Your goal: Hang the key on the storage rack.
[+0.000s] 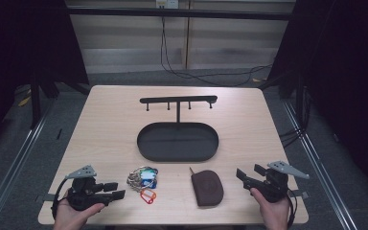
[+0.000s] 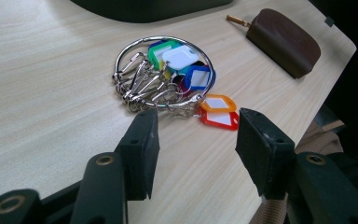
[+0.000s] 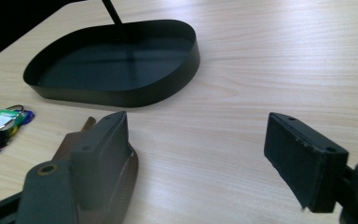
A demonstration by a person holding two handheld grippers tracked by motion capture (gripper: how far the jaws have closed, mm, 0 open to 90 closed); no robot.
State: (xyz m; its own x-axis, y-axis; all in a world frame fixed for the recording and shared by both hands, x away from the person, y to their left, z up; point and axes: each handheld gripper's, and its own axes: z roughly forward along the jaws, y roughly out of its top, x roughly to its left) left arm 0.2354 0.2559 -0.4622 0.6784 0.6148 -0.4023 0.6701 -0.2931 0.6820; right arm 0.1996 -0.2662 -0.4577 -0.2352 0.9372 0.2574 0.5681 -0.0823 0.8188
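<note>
A metal key ring (image 1: 143, 180) with several coloured tags and clips lies on the wooden table near the front edge. My left gripper (image 1: 119, 190) stands open just left of it; in the left gripper view the key ring (image 2: 168, 74) lies a little beyond my open left gripper (image 2: 196, 137), with nothing held. A brown zip pouch (image 1: 207, 188) lies right of the keys. My right gripper (image 1: 247, 171) is open to the right of the pouch. In the right gripper view the pouch (image 3: 129, 182) sits partly behind one jaw of my right gripper (image 3: 198, 135).
A black oval tray (image 1: 177, 158) sits mid-table, with a post carrying a hook bar (image 1: 178, 99). The tray wall (image 3: 121, 93) stands beyond the right jaws. The pouch (image 2: 284, 42) lies near the table's edge. A hand holds each gripper at the front edge.
</note>
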